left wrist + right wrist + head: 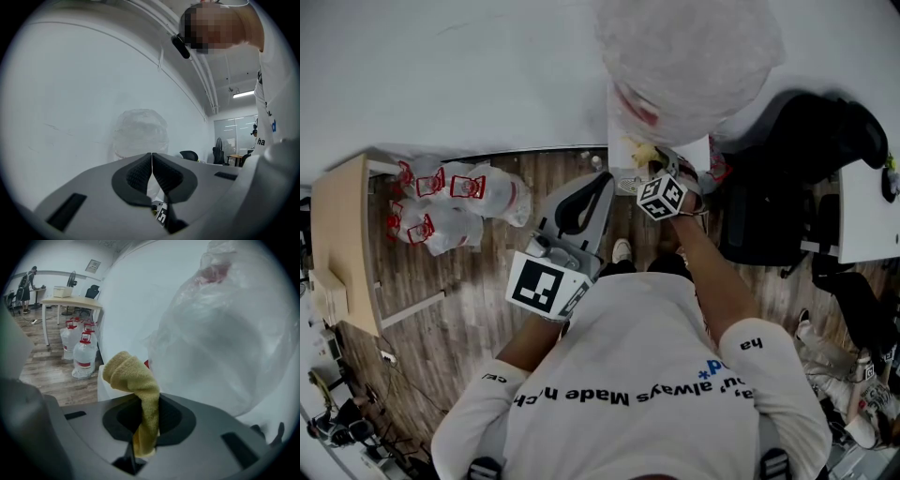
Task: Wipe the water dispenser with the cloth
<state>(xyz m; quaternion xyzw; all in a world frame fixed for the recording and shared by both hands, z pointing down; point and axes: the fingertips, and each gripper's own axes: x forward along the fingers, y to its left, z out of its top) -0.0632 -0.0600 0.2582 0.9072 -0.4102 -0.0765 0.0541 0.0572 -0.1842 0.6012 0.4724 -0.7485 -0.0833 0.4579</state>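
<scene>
The water dispenser's upturned bottle [684, 66], wrapped in clear plastic, stands against the white wall straight ahead. It fills the right side of the right gripper view [220, 333]. My right gripper [147, 411] is shut on a folded yellow cloth [133, 380] that sticks up out of the jaws. It is held close to the dispenser's white body [107, 386], just below the bottle; touching or not, I cannot tell. In the head view this gripper [656, 178] reaches up to the dispenser. My left gripper [581, 208] hangs lower and to the left, shut and empty [152, 166], pointing towards the bottle [139, 133].
Several full water jugs with red caps [455, 202] stand on the wood floor to the left, next to a light wooden table [337, 244]. A black office chair [797, 159] is on the right, beside a white desk [867, 216].
</scene>
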